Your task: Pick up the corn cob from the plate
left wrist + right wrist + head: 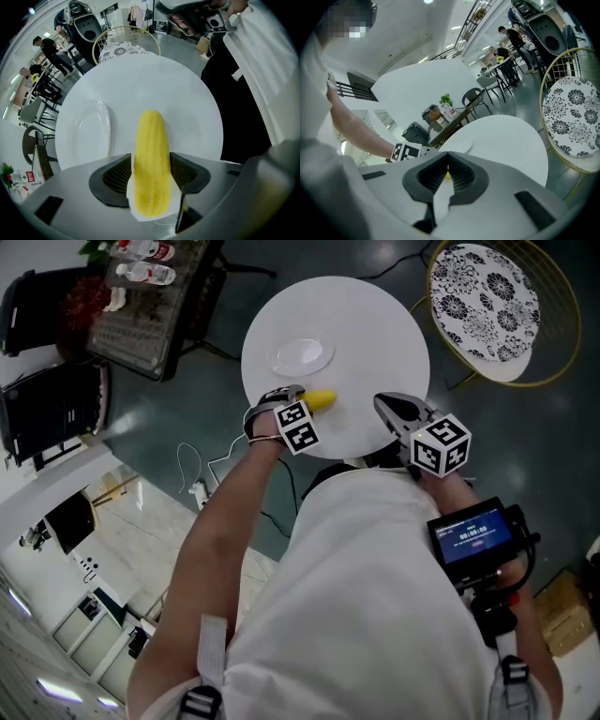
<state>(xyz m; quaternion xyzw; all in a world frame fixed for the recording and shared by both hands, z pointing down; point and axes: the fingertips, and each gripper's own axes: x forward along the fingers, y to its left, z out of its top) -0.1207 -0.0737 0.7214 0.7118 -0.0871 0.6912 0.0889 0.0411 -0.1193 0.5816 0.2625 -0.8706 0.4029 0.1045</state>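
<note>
Corn cob [151, 159] is sitting in my left gripper [150, 158], with the jaws pressing on both flanks of its near half and the far end sticking out over the desk [154, 79]. It's lying clear of the plate [91, 126], which is sitting empty just to its left. I can't tell whether the cob is hanging above the desk or touching it. My right gripper [446, 174] is hovering by the near desk edge, jaws together, holding nothing.

Risk as I'm reading it: I'm gripping toward one end, so the free end is levering downward. A quick swing or tilt could twist it in the pads or slide it out. The cob is looking smooth and rounded, so grip margin is probably thin. If it drops this near the edge, it's likely rolling off the desk.
</note>
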